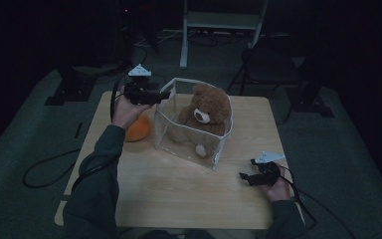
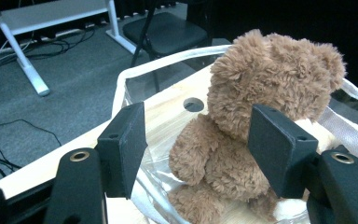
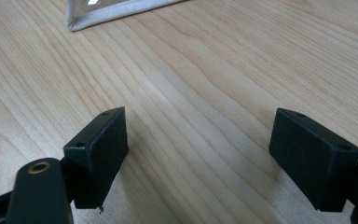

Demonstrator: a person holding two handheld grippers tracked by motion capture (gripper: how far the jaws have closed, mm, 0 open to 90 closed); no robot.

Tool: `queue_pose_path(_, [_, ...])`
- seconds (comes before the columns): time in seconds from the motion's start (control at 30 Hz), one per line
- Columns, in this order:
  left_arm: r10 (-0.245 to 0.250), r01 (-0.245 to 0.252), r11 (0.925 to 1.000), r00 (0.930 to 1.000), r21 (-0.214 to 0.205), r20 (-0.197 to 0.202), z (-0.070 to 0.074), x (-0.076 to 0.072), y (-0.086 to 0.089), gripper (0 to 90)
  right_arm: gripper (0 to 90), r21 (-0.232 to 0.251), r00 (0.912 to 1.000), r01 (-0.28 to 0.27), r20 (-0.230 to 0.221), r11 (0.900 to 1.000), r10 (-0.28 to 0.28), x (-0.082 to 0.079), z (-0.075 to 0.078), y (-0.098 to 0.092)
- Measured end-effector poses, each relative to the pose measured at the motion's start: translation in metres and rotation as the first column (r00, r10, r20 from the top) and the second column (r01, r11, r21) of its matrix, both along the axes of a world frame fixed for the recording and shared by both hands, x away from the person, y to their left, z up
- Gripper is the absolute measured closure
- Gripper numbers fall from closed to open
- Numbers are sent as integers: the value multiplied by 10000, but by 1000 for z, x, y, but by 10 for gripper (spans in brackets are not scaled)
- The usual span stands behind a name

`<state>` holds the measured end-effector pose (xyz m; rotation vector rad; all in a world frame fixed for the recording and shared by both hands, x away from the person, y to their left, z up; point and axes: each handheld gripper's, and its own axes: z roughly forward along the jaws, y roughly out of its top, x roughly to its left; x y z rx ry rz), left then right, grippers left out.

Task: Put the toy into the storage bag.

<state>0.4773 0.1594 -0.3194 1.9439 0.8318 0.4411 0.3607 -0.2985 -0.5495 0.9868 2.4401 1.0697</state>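
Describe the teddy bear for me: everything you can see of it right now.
The teddy bear is brown, fluffy plush with a pale muzzle and a pale foot sole. It sits upright inside the clear plastic bin with white-trimmed edges, head rising above the rim, facing the person's side of the table. Its back and one side lean close to the bin walls. The left gripper hovers at the bin's rim with jaws open, pads not touching the fur.
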Motion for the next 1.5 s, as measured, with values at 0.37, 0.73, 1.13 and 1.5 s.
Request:
queue_pose_path(0.37, [167,-167,9998,9998,-61,-105,-5,-2,11,376,186,-3,10000,-1,2,10000,1,0,0,0])
queue_pose_path(0.73, [296,-295,9996,9992,30,-257,-13,-3,17,376,186,-1,10000,-1,0,10000,1,0,0,0])
queue_pose_path(1.13, [481,-477,9988,9978,90,-449,-22,-4,25,376,186,-2,10000,11,1,10000,-11,0,0,0])
queue_pose_path(1.5, [694,-685,9975,9952,156,-687,-36,-5,35,376,186,0,10000,15,0,10000,-15,0,0,0])
